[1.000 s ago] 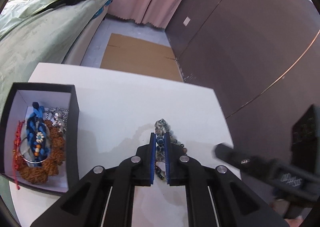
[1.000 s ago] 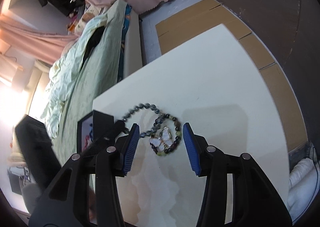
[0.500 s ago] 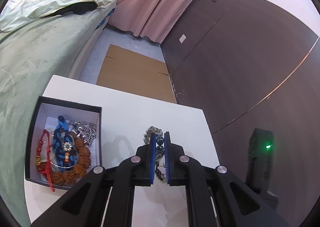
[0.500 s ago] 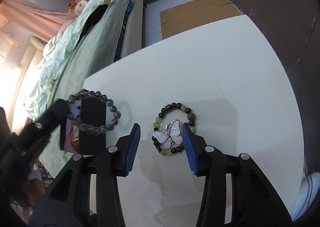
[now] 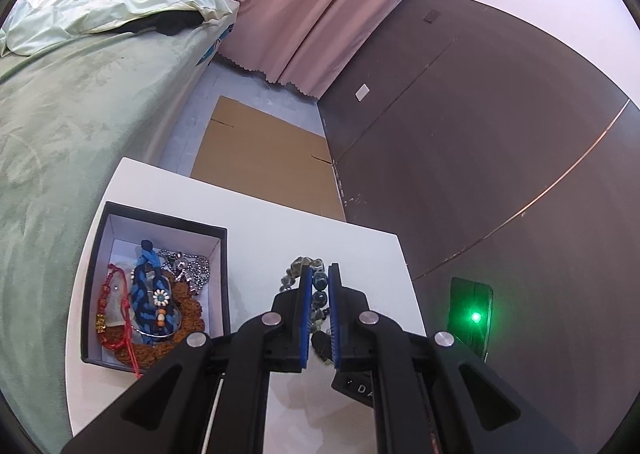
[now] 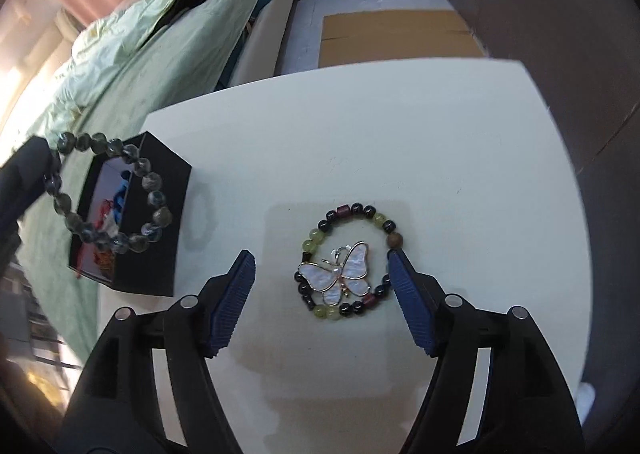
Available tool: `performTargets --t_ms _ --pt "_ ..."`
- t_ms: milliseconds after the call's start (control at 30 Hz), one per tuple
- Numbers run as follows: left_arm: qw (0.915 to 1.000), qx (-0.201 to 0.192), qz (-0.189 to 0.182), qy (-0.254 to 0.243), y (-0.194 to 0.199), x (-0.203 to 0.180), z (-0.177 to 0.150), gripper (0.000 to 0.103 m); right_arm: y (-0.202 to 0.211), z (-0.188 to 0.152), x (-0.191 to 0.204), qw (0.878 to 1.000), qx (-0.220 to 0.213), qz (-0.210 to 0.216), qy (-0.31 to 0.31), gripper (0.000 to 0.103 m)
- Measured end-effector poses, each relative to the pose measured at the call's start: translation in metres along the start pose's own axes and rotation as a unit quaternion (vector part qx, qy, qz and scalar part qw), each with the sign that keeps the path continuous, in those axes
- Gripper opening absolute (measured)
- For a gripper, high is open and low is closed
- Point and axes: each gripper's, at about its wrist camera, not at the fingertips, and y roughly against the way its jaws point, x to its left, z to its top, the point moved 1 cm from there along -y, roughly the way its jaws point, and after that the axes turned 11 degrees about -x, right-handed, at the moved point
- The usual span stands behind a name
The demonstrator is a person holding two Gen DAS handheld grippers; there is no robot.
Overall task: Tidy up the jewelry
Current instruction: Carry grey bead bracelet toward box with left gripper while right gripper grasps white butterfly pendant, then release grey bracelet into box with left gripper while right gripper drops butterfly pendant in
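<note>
On the white tabletop (image 6: 400, 133), a butterfly bracelet (image 6: 344, 262) is flanked, untouched, by the just-widened right hand-held gripper (image 6: 322, 274); at ten o'clock, a grey bead bracelet (image 6: 154, 189) is pinched by the left hand-held gripper (image 5: 319, 286), seemingly above the black box (image 6: 160, 254).

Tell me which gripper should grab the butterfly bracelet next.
Right. The right gripper is open and straddles the butterfly bracelet on the table; the left gripper is shut on the grey bead bracelet.

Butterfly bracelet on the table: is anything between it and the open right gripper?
Nothing visible. The right gripper is open with its jaws to either side of the butterfly bracelet, which lies alone on the bare table. The box is off to the left.
</note>
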Motion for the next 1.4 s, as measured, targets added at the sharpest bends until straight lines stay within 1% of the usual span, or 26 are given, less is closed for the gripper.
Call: performTargets --t_ms 67,133,167,200,233,333,400,500,600,833,1000,1133,1233,1400 --pt "1.0000 -0.002 0.000 0.002 0.002 0.001 0.001 0.006 -0.002 -0.001 0.005 1.000 -0.001 -0.006 0.018 0.070" --pt "1.0000 -0.004 0.000 0.003 0.004 0.001 0.002 0.006 -0.006 -0.003 0.007 1.000 0.004 -0.008 0.024 0.069" --pt "1.0000 -0.005 -0.001 0.003 0.005 0.002 0.002 0.006 -0.009 -0.004 0.008 1.000 0.006 -0.006 0.025 0.065" --pt "1.0000 -0.006 -0.001 0.003 0.006 0.002 0.003 0.006 -0.012 -0.005 0.009 1.000 0.011 -0.007 0.029 0.057" --pt "1.0000 -0.007 -0.001 0.004 0.008 0.002 0.003 0.006 -0.014 -0.007 0.009 0.999 0.015 -0.010 0.033 0.057" --pt "0.9999 -0.009 -0.002 0.005 0.010 0.003 0.004 0.006 -0.015 -0.007 0.013 0.998 0.012 -0.024 0.053 0.049" --pt "0.9999 -0.010 -0.001 0.005 0.012 0.004 0.005 0.006 -0.015 -0.008 0.013 0.997 0.011 -0.036 0.062 0.040" --pt "0.9999 -0.011 0.000 0.006 0.013 0.004 0.004 0.006 -0.015 -0.009 0.013 0.998 0.010 -0.031 0.058 0.040" --pt "0.9999 -0.013 0.000 0.006 0.016 0.005 0.005 0.006 -0.008 -0.006 0.007 0.999 0.005 -0.015 0.036 0.040" --pt "0.9998 -0.018 -0.004 0.002 0.027 0.008 0.010 0.006 0.016 0.004 0.000 1.000 -0.022 0.021 -0.007 0.040" --pt "0.9996 -0.027 -0.002 0.002 0.037 0.014 0.016 0.006 0.033 0.010 0.010 0.998 -0.046 0.050 -0.019 0.040" --pt "0.9994 -0.033 0.007 0.010 0.044 0.025 0.020 0.006 0.042 0.014 0.020 0.995 -0.065 0.067 -0.024 0.040" --pt "0.9994 -0.029 0.012 0.016 0.043 0.036 0.022 0.006 0.043 0.016 0.026 0.994 -0.072 0.072 -0.028 0.040" --pt "0.9995 -0.009 0.014 0.027 0.031 0.053 0.021 0.006 0.046 0.017 0.034 0.992 -0.084 0.084 -0.031 0.040"
